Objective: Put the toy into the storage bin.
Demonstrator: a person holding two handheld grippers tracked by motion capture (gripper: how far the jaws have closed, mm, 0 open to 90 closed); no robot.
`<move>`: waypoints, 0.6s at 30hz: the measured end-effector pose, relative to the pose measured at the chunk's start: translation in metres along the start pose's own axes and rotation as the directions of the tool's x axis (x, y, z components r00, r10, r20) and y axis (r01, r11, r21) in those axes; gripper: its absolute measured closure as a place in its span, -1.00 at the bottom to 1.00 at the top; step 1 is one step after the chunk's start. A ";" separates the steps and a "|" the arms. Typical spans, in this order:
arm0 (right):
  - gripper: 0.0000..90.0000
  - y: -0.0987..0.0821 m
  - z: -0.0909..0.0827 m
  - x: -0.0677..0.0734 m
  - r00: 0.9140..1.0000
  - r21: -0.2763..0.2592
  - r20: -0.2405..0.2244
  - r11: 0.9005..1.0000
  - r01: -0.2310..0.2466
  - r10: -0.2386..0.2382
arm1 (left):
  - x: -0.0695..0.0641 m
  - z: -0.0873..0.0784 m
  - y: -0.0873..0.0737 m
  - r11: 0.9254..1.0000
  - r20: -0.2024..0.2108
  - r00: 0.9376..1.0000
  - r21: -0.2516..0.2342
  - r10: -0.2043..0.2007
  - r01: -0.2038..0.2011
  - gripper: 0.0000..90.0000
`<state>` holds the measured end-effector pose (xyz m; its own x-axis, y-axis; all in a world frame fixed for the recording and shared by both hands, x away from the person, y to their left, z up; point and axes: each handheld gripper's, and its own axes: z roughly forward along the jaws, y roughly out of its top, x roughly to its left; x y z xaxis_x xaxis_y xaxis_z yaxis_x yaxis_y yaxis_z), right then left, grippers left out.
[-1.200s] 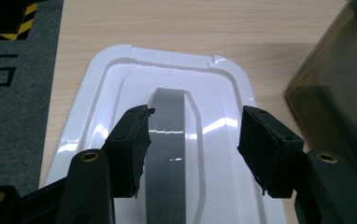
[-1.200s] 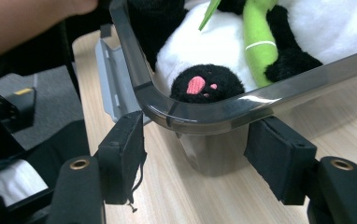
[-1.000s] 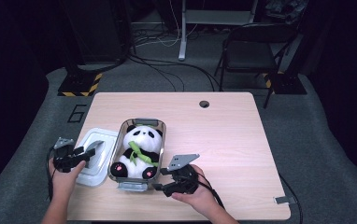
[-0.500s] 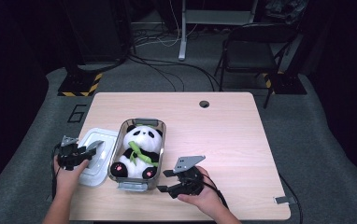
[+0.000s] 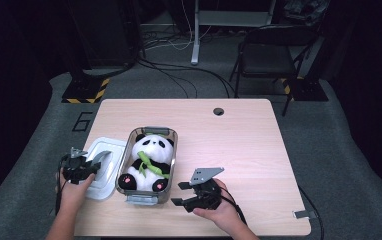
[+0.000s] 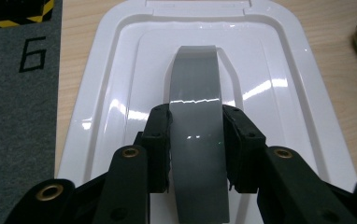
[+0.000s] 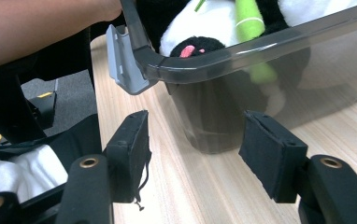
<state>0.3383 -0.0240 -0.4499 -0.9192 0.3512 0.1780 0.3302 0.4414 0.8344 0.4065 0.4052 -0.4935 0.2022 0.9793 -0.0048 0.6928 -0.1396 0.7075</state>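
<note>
Left gripper (image 5: 95, 168), at the lower left of the high view, is clamped on the grey handle (image 6: 196, 116) of the white lid (image 5: 104, 150). In the left gripper view its two black pads press on either side of the handle band, which runs up the centre of the frame from the bottom edge to just above the middle. These jaws have just been closing, with the handle between them. The lid lies flat on the wooden table (image 5: 239, 135), at the left of the high view, just beside the container (image 5: 151, 131); its far edge reaches the top of the left gripper view.

Right gripper (image 5: 181, 194), at the lower centre of the high view, has its jaws apart and grips nothing. In the right gripper view its pads (image 7: 132, 149) stand at the lower left and lower right of the frame, with the near corner of the container between and beyond them, not touched by either pad. A grey latch (image 7: 123, 60) hangs from the container rim at the upper left of that view.

Container position: centre-left of the table in the high view, long axis running away from the person. It is translucent grey and uncovered. A panda plush (image 5: 149, 160) lies inside it, head toward the top of the frame, with a green piece across its front.
</note>
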 end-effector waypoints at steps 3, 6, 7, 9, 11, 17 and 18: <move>-0.08 0.000 0.000 0.000 1.000 0.001 0.001 1.000 -0.001 0.001 | 0.000 -0.002 0.002 1.000 0.012 1.000 0.011 0.008 -0.008 0.48; -0.08 -0.001 0.001 0.000 1.000 0.006 0.003 1.000 0.006 -0.006 | 0.000 -0.005 0.004 1.000 0.012 1.000 0.005 0.011 -0.011 0.48; -0.08 -0.001 0.002 0.000 1.000 0.007 0.004 1.000 0.009 -0.009 | 0.000 -0.006 0.005 1.000 0.009 1.000 0.004 0.018 -0.018 0.48; -0.08 -0.001 0.002 0.000 1.000 0.007 0.004 1.000 0.002 -0.002 | 0.000 -0.009 0.006 1.000 0.012 1.000 0.004 0.012 -0.012 0.49; -0.08 -0.001 0.002 0.000 1.000 0.004 0.003 1.000 0.007 -0.007 | 0.001 -0.011 0.007 1.000 0.013 1.000 -0.006 0.006 -0.006 0.49; -0.08 -0.001 0.002 0.000 1.000 0.004 0.004 1.000 0.006 -0.006 | 0.003 -0.024 0.013 0.999 0.032 0.999 -0.040 -0.015 0.016 0.49; -0.08 -0.001 0.002 0.000 1.000 0.003 0.005 1.000 0.001 -0.001 | 0.003 -0.026 0.014 0.999 0.038 0.999 -0.043 -0.019 0.021 0.49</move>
<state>0.3384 -0.0231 -0.4516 -0.9187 0.3544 0.1745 0.3297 0.4446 0.8329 0.3987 0.4104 -0.4658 0.2146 0.9757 -0.0450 0.6664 -0.1126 0.7370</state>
